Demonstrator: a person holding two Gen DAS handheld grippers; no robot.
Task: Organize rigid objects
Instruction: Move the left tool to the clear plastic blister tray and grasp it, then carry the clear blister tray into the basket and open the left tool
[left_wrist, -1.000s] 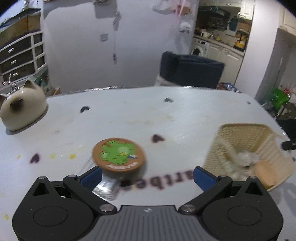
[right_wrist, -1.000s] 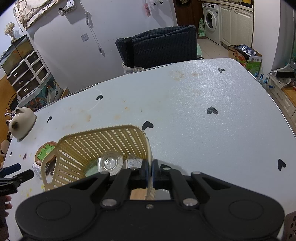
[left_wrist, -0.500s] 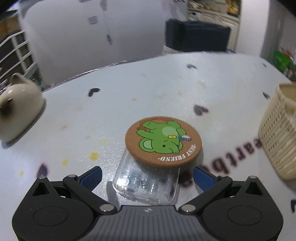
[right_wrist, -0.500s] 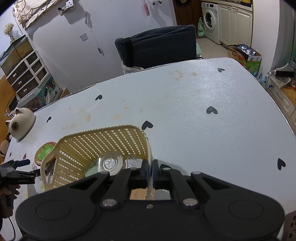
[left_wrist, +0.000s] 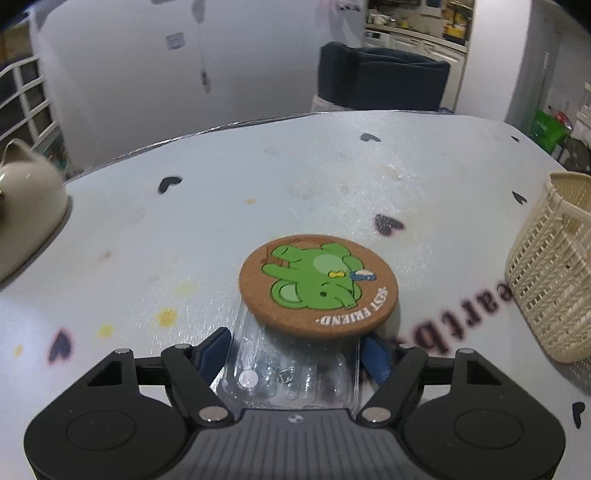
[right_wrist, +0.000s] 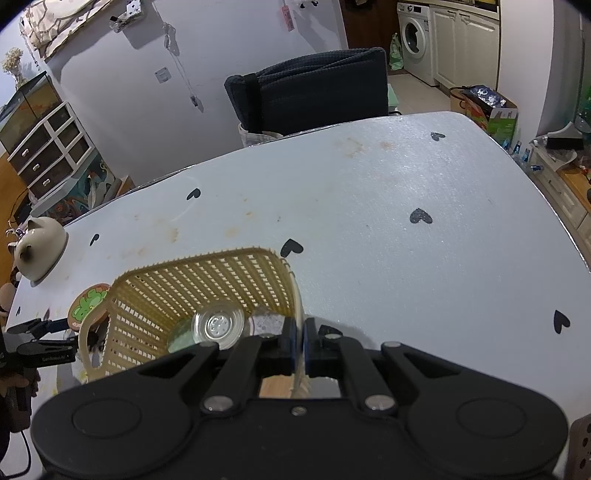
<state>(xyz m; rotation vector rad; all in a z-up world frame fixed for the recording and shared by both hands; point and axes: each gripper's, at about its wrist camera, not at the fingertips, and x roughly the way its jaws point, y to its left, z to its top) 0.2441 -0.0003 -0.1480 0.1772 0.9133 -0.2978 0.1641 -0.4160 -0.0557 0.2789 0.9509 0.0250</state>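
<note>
Box (left_wrist: 295, 369), clear plastic, sits on the table (left_wrist: 332, 177) right between the left gripper (left_wrist: 295, 350) fingers, and the jaws are closing on it now. The blue pads (left_wrist: 214, 349) are at its two long sides; whether they're pressing yet is hard to call from here, the right one is half hidden. Perched on its far end is a round cork coaster (left_wrist: 318, 283) with a green elephant, loose by the look of it, overhanging the edge. That's the worry: tilt the box and the coaster will likely slide off. The box itself looks light and stiff, but thin and slick, so a firm squeeze low on the side walls, kept level, seems the way. Small bits show inside it, screws perhaps.

Off to the right stands the cream basket (left_wrist: 546, 280), well apart from the box. From the right wrist view, the right gripper (right_wrist: 298, 341) is fully closed, pinching the basket's (right_wrist: 207, 280) near rim and steadying it. Inside lie a clear round lid or dish (right_wrist: 218, 325), something greenish under it, and a small whitish piece beside it. There looks to be room for the box.

Far left on the table, a cream cat-eared pot (left_wrist: 26, 206), away from the action.
</note>
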